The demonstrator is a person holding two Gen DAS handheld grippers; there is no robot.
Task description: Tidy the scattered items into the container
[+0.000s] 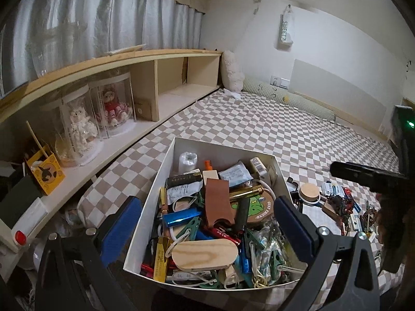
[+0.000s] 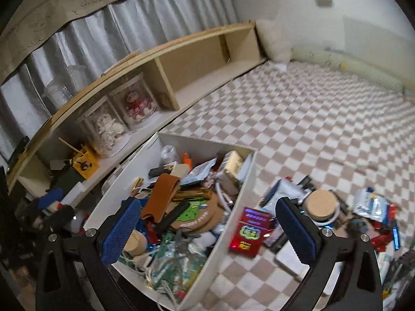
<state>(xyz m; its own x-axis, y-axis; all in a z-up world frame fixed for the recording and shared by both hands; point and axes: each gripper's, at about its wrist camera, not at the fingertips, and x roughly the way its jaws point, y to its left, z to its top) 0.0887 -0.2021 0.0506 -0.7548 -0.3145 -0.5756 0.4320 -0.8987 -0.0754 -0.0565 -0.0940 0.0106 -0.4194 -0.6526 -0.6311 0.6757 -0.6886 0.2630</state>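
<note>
The container, a white straight-walled box, sits on the checked cover with its open top towards me, already heaped well up its walls. I judge the tidying more than half done, with me between picks: neither gripper carries anything.

My left gripper hangs over the near end of the box with its fingers spread wide and nothing between them; the blue pads have a fine woven grip. Under it lie an oval slab of pale grained wood, a tan leather sleeve, a glossy blue metal tube and green plastic clips tangled with white cord.

My right gripper also has its fingers apart and empty, straddling the right wall of the box. A shiny red card packet shows between the pads, just outside that wall; the view is blurred, so I cannot tell whether it rests on the cover or is falling.

Further right, on the checked cover, the scattered pile remains: a round cork-topped jar, foil sachets, small flat red and blue packs, a white slab nearest me.

Next, I think, the right gripper should swing right and come down on one piece. The red packet is flat and slick, so I would take it across its narrow edges. The jar is wide and round and could roll out of the pads; the sachets are limp and will crumple.
</note>
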